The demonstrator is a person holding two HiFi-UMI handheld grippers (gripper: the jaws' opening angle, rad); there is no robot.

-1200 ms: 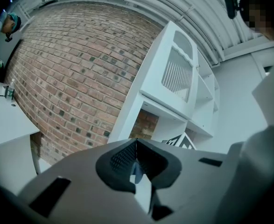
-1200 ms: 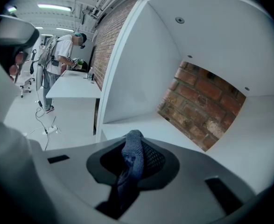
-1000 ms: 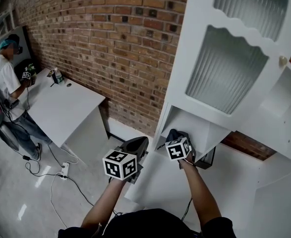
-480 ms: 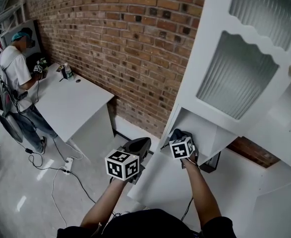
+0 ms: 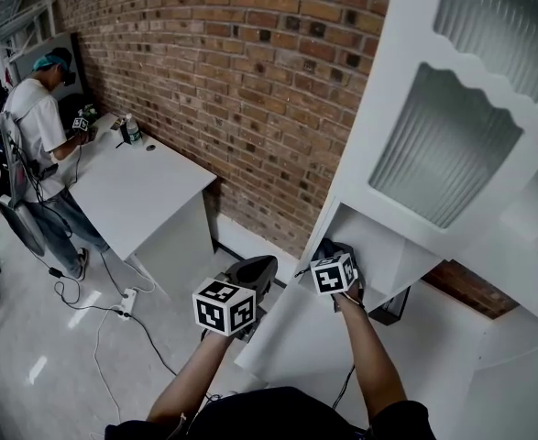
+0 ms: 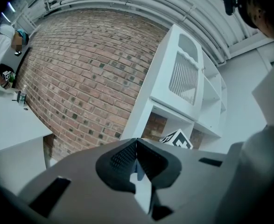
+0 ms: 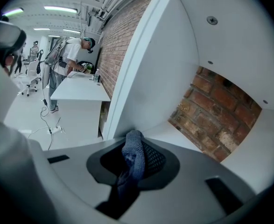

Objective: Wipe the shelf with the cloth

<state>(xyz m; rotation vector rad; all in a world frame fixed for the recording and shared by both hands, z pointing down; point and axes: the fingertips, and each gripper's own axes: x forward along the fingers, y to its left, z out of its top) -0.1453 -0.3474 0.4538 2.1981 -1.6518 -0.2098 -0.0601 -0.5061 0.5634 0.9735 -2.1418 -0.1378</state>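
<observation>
A red brick wall (image 5: 250, 90) runs behind everything, and a tall white shelf unit (image 5: 360, 154) stands against it at 2 o'clock in the head view. At 9 o'clock another person (image 5: 35, 126) works at a white table (image 5: 131, 191). In the last second very little has changed. The view has swung a bit, so the table sits nearer the middle, but the right gripper (image 5: 328, 247) is still in the same spot at the front left of the open shelf box (image 5: 383, 246). Its jaws are clamped on a dark blue cloth (image 7: 132, 148), which pokes up between them and points at the white shelf floor. So the wiping looks like it is only starting, or going very slowly. Most of the shelf floor toward 3 o'clock probably still needs a rub. The left gripper (image 5: 255, 269) hangs out in front of the shelf at 6 o'clock, with its jaws pressed together and nothing in them. The open shelf box has nothing else inside, and bricks show through its back. The cupboard above has bumpy glass doors (image 5: 433, 145) that are closed, so I cannot see what is in there.
</observation>
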